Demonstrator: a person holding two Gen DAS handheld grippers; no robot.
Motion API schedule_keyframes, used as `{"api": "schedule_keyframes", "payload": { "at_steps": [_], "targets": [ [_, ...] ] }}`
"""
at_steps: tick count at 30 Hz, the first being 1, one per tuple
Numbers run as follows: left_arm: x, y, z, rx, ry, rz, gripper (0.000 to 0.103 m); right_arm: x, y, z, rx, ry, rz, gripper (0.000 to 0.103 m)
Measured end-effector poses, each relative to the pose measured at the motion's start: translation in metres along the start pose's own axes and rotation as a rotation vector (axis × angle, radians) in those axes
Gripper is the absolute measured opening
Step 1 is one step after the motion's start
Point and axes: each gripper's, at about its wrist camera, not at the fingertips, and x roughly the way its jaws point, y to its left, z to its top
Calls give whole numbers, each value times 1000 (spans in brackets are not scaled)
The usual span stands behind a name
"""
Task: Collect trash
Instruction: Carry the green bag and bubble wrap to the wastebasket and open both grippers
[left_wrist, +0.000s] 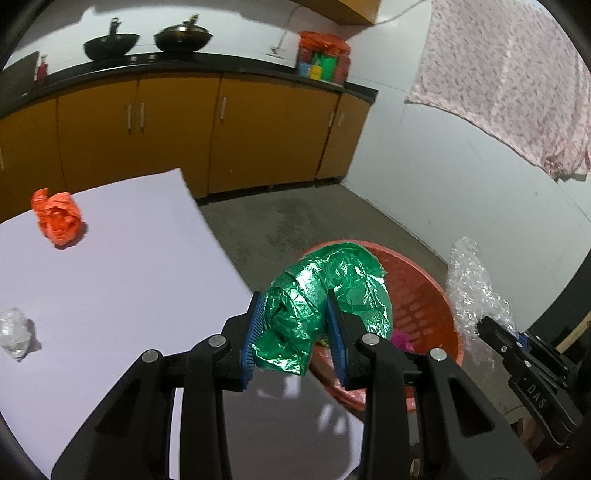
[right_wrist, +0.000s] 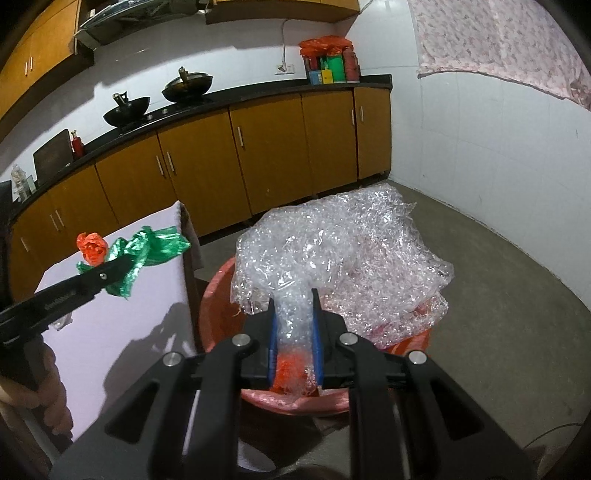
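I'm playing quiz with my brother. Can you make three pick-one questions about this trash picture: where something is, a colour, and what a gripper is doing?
1. Where is the orange wad?
A. on the table
B. in the basket
C. on the floor

2. What colour is the foil in the left gripper?
A. blue
B. green
C. yellow

3. What is the right gripper doing?
A. hanging open
B. pinching bubble wrap
C. holding a pan

Answers: 1 A, the orange wad lies on the table. 2 B, the foil in the left gripper is green. 3 B, the right gripper has its jaws closed on bubble wrap over the basket.
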Motion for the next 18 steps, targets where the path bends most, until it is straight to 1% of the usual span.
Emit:
{"api": "schedule_keyframes", "payload": {
  "at_steps": [17, 18],
  "targets": [
    [47, -38, -2, 67, 85, -54, 33, 24, -25, 3, 47, 10, 16, 16],
    [51, -40, -2, 71, 94, -63, 34, 27, -26, 4, 50, 9, 22, 18]
  ]
}}
